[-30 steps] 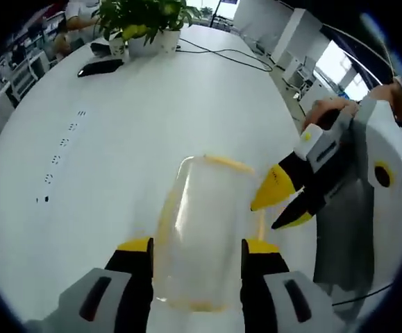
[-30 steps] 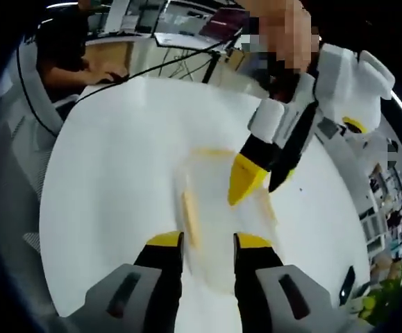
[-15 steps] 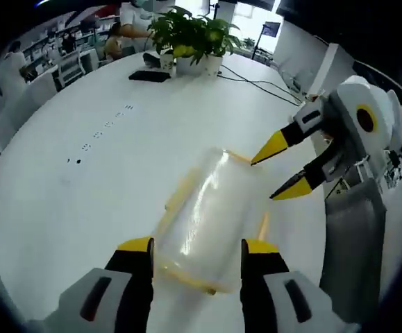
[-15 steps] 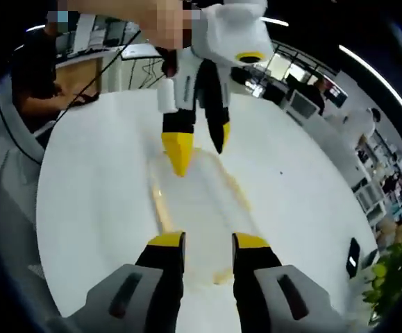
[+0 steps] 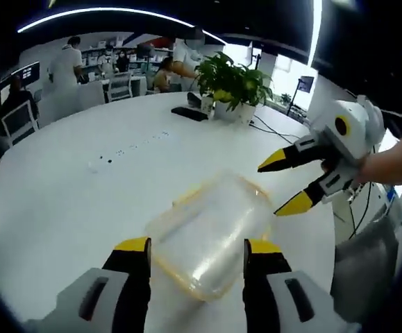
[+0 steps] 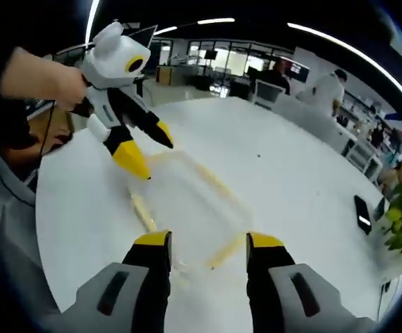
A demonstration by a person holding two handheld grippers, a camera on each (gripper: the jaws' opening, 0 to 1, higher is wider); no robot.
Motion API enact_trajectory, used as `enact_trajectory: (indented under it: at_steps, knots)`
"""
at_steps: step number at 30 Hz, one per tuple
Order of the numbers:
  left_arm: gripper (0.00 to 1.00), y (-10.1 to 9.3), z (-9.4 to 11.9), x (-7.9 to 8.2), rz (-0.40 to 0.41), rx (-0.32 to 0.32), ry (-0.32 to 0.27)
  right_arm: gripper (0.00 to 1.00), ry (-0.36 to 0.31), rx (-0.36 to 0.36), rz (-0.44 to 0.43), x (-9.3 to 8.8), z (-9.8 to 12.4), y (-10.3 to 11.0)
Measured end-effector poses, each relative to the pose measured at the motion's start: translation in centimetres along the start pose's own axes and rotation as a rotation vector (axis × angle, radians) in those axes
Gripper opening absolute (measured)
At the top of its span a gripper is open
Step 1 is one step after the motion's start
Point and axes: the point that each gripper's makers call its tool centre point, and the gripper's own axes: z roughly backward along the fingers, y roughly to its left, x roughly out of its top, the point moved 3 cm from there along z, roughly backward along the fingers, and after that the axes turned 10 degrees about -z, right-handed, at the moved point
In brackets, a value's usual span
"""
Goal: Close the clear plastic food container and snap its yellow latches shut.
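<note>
Lying: clear plastic food container [image 5: 211, 232] flat on the white table [image 5: 82, 187], lid on top, yellow rim showing all round.
Container position: in the left gripper view, just ahead of the two yellow-tipped jaws, its near edge between them; in the right gripper view [image 6: 190, 201] it stretches away from the jaws, one short end between the tips.
Latches: yellow latch [image 6: 143, 211] along the long side in the right gripper view; whether it is snapped down cannot be told.
Left gripper [image 5: 195, 248]: jaws spread wide, apart from the container walls, gripping nothing.
Right gripper [image 6: 207, 243]: jaws spread wide, nothing clamped; seen in the left gripper view [image 5: 287, 184] held above the container's far corner, tips apart.
Hand: a hand [image 5: 388, 163] grips the right gripper's body at the right edge.
Table edges: the near rim curves past the container on the right; a grey chair back [image 5: 360, 260] stands beyond it.
Open room: broad bare tabletop to the left and behind the container.
Far items: potted plant [image 5: 232, 87] and a dark phone [image 5: 189, 113], well apart from the container.
</note>
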Motion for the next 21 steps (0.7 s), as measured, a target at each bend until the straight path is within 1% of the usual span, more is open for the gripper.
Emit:
enact_trajectory:
  at_steps: [2,4,5,6,8,9,11,12,13,14,16,18,21]
  knots:
    - [0.5,-0.4,0.2,-0.7,0.007,0.015,-0.018,0.45,0.006,0.009,-0.002,-0.5,-0.1,0.2]
    - [0.51,-0.7,0.3,-1.2,0.014,0.024,-0.041,0.45,0.022,0.012,0.009,-1.2,-0.4,0.5]
    - [0.52,-0.7,0.4,-1.0,-0.001,0.044,-0.084,0.45,0.03,0.004,0.027,-1.5,-0.5,0.5]
    - [0.52,-0.9,0.6,-1.4,0.008,0.046,-0.073,0.45,0.031,0.002,0.032,-1.7,-0.6,0.5]
    - [0.53,-1.0,0.7,-1.9,-0.007,0.074,-0.091,0.46,0.041,0.005,0.026,-2.1,-0.8,0.6]
    - [0.53,-0.9,0.9,-1.9,-0.017,0.101,-0.114,0.47,0.047,0.005,0.022,-2.4,-1.0,0.6]
    - [0.53,-0.9,0.8,-2.6,-0.008,0.111,-0.114,0.47,0.053,0.003,0.021,-2.7,-1.3,0.7]
    - [0.54,-0.9,0.8,-2.7,-0.011,0.115,-0.116,0.47,0.056,0.004,0.02,-2.7,-1.4,0.7]
    - [0.54,-0.9,0.8,-2.9,-0.026,0.133,-0.121,0.47,0.057,0.005,0.02,-2.8,-1.6,0.8]
    - [0.55,-1.0,0.8,-3.1,-0.036,0.139,-0.121,0.47,0.061,0.006,0.021,-2.9,-1.8,0.8]
    - [0.55,-1.0,0.7,-3.0,-0.01,0.139,-0.148,0.47,0.069,0.006,0.023,-3.1,-2.1,0.7]
    - [0.56,-0.7,0.7,-3.2,-0.012,0.147,-0.164,0.48,0.074,0.008,0.021,-3.2,-2.4,0.7]
    - [0.53,-0.9,0.6,-3.2,-0.004,0.131,-0.185,0.48,0.082,0.006,0.035,-3.4,-3.0,0.6]
